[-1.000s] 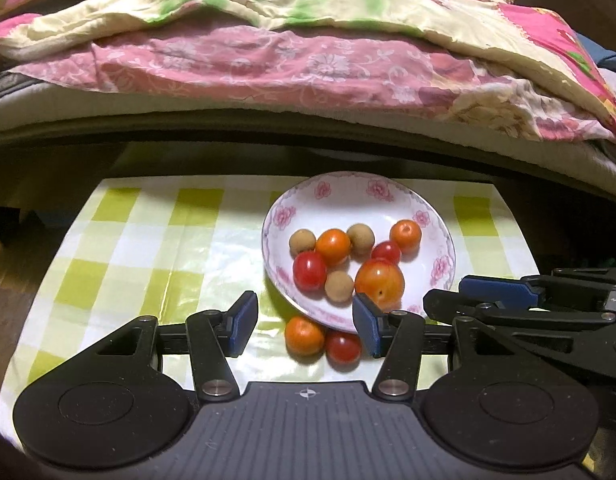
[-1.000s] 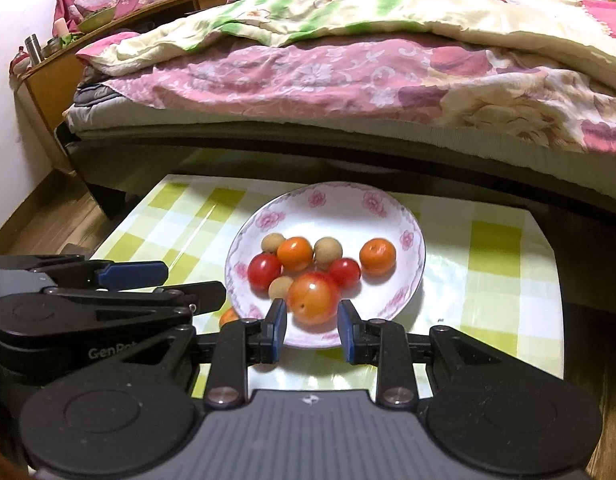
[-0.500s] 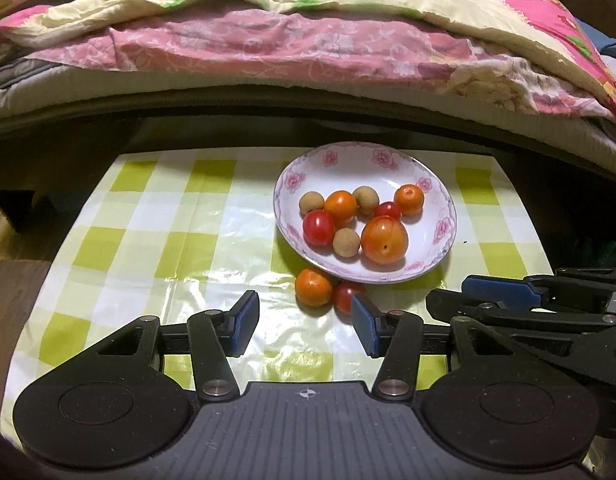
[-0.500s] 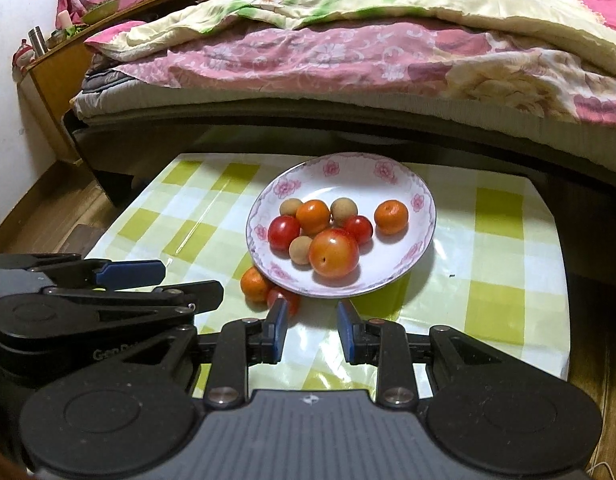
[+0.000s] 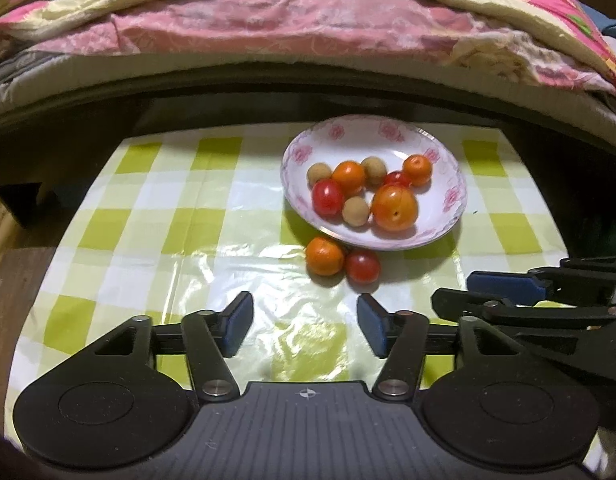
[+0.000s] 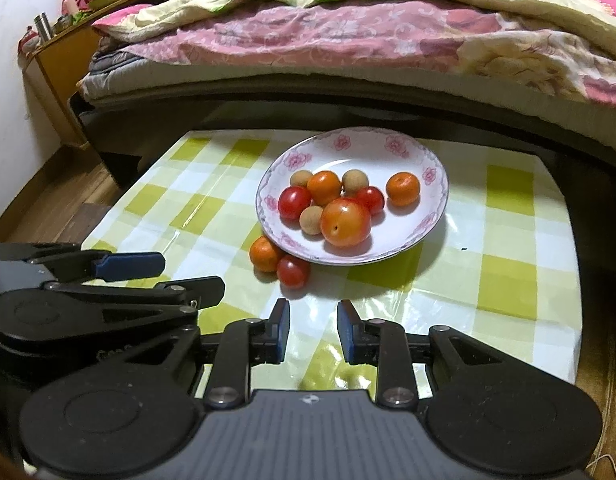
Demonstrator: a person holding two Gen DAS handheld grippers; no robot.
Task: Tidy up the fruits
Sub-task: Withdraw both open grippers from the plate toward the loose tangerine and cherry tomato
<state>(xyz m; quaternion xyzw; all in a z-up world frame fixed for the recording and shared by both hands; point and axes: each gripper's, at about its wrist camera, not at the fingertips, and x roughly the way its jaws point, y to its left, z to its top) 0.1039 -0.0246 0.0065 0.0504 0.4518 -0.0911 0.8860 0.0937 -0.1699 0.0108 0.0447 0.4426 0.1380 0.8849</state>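
The left gripper (image 5: 304, 326) has its jaws apart, just widened, with nothing between them; the right gripper (image 6: 313, 332) has its jaws drawn narrow, also empty. Both hover over the checked desk (image 5: 156, 216), short of the fruit. Seven fruits lie on the flowered plate (image 5: 448, 162); an orange fruit (image 5: 325, 256) and a red tomato (image 5: 362, 266) sit touching each other against its near rim. Probably the next step is collecting these two: advance the left jaws around one, close, lift onto the plate.

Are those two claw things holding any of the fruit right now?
No, nothing is held. The left gripper has been opening, with only tablecloth between its fingers. The right gripper is also empty, short of the fruit beside the plate.
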